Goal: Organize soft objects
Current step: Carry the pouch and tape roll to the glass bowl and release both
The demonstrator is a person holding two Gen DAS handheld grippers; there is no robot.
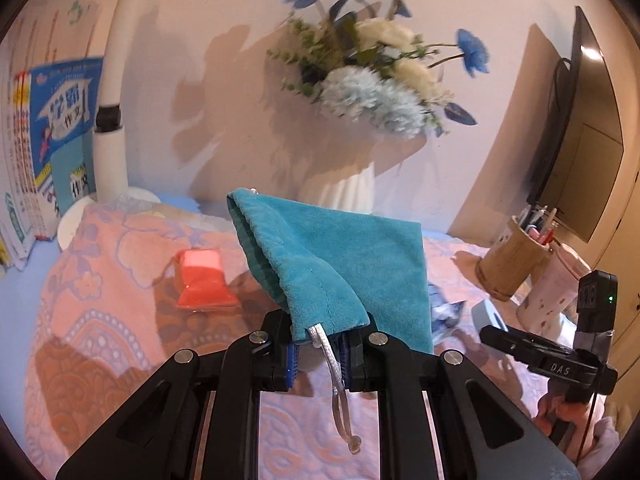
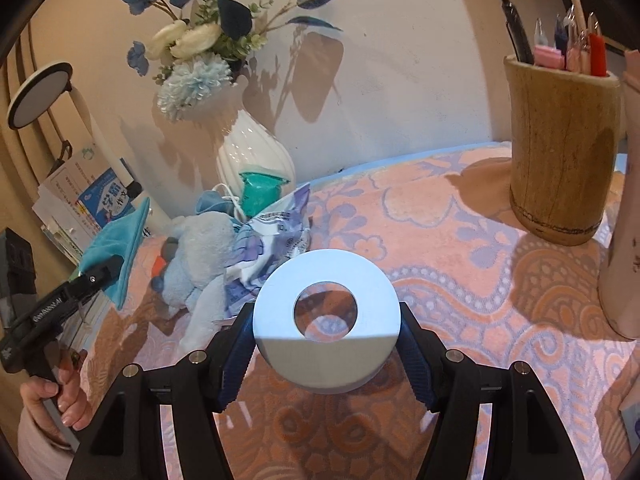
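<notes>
Our left claw [image 1: 320, 354] was clamped on the mouth of the teal velvet drawstring pouch [image 1: 332, 264], lifted above the table [image 1: 100, 304]. Our right claw [image 2: 326, 354], part-open, gripped a pale blue foam ring [image 2: 326, 316]. Sorting seemed barely begun: the blue plush toy [image 2: 200, 256] and orange packet [image 1: 202, 280] lay loose. The pouch's contents stayed hidden.
</notes>
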